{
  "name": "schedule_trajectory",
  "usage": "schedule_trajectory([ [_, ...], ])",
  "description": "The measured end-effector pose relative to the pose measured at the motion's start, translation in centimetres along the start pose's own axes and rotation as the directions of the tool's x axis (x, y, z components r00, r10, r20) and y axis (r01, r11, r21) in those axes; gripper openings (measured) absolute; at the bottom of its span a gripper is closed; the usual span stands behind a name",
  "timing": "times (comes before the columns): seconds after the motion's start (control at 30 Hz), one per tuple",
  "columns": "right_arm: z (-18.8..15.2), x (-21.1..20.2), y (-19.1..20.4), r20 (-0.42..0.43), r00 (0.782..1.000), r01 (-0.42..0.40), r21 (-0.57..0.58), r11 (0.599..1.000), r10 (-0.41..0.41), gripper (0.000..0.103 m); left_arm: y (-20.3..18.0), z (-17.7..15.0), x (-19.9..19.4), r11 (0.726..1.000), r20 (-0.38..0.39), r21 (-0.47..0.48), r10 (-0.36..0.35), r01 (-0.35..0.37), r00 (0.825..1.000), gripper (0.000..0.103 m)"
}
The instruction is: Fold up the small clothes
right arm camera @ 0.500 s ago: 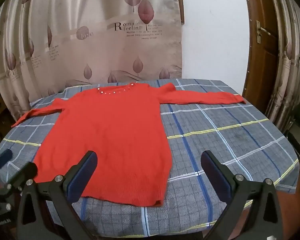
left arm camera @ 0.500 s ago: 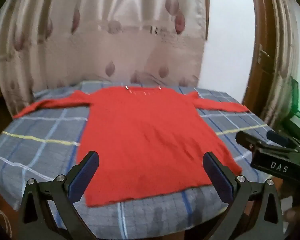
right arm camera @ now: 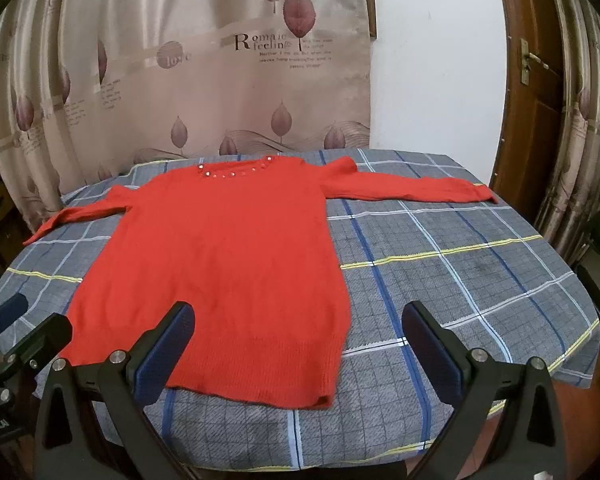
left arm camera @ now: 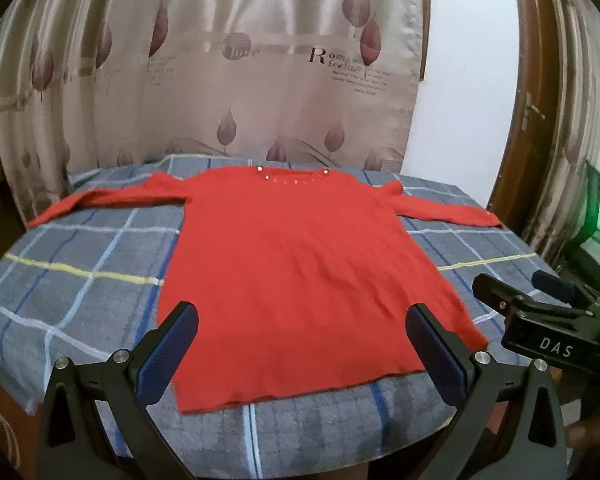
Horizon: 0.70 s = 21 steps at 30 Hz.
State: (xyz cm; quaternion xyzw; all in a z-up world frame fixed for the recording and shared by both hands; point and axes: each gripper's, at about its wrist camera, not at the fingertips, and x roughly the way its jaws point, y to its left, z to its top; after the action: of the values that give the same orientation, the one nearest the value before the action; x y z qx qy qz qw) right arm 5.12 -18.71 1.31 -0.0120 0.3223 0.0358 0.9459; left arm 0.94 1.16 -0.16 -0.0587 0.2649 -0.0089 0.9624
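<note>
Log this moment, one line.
stage: pre-grasp | sweater: flat, unfolded | left gripper: open, empty | right gripper: open, empty

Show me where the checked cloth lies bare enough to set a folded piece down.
Widest bare patch: right of the red sweater, below its right sleeve, out to the checked cloth edge. A narrower one lies left of the body, under the left sleeve. The middle is all sweater.
</note>
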Motion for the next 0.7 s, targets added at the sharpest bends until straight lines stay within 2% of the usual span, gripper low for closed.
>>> schedule_trajectory([
  [0.2, 0.8, 1.3, 0.2, -0.027, 1.0, -0.01, -0.011, 1.0, 0.009, 0.103, 0.6, 1.5, 0.4, 0.999, 0.049, 0.01, 0.029, -0.03, 0.998, 0.103],
  [0.7, 3.8, 6.7, 0.1, -0.075, 0.996, 0.039, -0.028, 0.999, -0.041, 0.103, 3.2, 5.5, 6.7, 0.996, 0.057, -0.027, 0.083, -0.082, 0.995, 0.103],
])
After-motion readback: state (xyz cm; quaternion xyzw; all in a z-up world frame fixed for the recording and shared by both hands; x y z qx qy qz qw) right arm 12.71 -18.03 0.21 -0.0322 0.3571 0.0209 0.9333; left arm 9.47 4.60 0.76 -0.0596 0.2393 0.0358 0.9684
